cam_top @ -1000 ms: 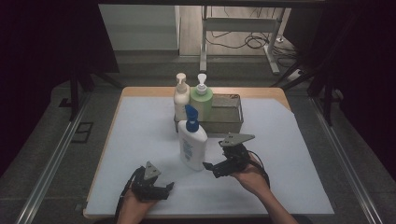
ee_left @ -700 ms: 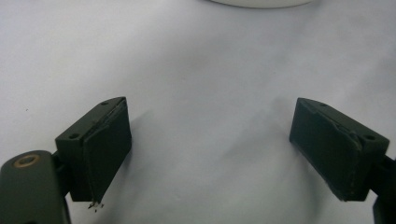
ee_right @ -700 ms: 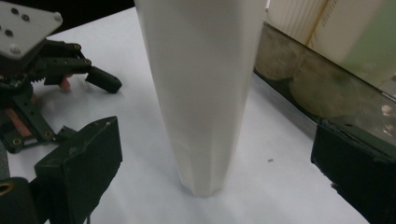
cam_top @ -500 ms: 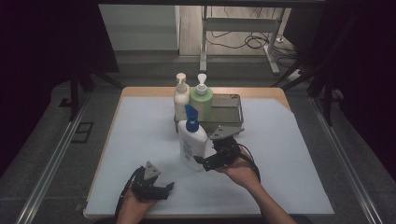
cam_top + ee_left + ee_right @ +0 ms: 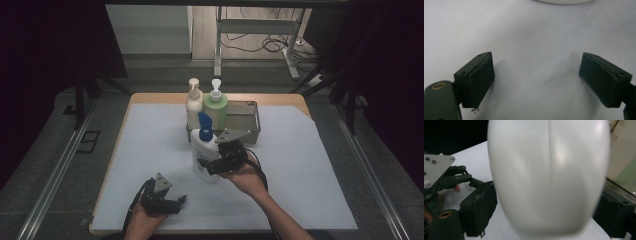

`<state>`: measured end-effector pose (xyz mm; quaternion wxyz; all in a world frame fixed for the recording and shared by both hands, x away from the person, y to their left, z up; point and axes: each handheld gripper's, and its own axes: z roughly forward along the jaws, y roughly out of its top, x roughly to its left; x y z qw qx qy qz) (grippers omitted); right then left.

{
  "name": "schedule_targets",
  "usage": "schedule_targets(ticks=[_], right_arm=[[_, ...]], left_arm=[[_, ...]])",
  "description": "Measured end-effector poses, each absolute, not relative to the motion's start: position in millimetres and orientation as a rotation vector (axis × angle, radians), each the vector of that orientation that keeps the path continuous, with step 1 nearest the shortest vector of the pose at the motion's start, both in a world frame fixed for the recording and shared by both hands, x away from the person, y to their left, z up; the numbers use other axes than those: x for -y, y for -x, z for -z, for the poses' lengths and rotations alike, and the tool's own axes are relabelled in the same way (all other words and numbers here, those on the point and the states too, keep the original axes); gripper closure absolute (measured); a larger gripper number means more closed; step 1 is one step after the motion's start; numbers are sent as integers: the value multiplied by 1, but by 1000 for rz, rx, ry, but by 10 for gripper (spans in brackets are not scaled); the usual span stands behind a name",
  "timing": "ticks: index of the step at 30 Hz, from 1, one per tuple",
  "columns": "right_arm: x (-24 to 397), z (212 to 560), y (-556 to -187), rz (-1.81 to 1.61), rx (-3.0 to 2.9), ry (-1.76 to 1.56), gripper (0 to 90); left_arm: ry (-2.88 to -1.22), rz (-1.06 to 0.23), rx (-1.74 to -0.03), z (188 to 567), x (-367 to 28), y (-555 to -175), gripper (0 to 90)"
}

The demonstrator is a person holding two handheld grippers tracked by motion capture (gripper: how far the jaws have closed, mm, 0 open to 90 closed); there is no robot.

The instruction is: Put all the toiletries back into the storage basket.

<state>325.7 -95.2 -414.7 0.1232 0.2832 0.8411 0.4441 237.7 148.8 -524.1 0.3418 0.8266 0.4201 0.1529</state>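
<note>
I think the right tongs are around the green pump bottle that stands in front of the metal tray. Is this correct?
Not quite: the right tongs are around the white bottle with the blue pump, in front of the metal tray, as the high view shows. The green bottle stands farther back.

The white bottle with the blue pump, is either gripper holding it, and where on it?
Not surely held. The right gripper has the white bottle's lower body between its jaws, which have just been closing; contact isn't clear. The left gripper is open and empty.
</note>
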Motion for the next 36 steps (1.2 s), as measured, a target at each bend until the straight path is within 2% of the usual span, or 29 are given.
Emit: schedule_targets(ticks=[6,16,36], right_arm=[[87,415,-328,-1293,-2430,-834,178],[80,415,-329,-1268,-2407,-832,375],[86,404,-330,-1213,-2461,-824,396]], left_arm=[[-2150,-397,-1092,524,-149,-238,126],[-2151,-397,-1092,524,-149,-238,127],[-2149,-397,-1092,524,-149,-238,127]])
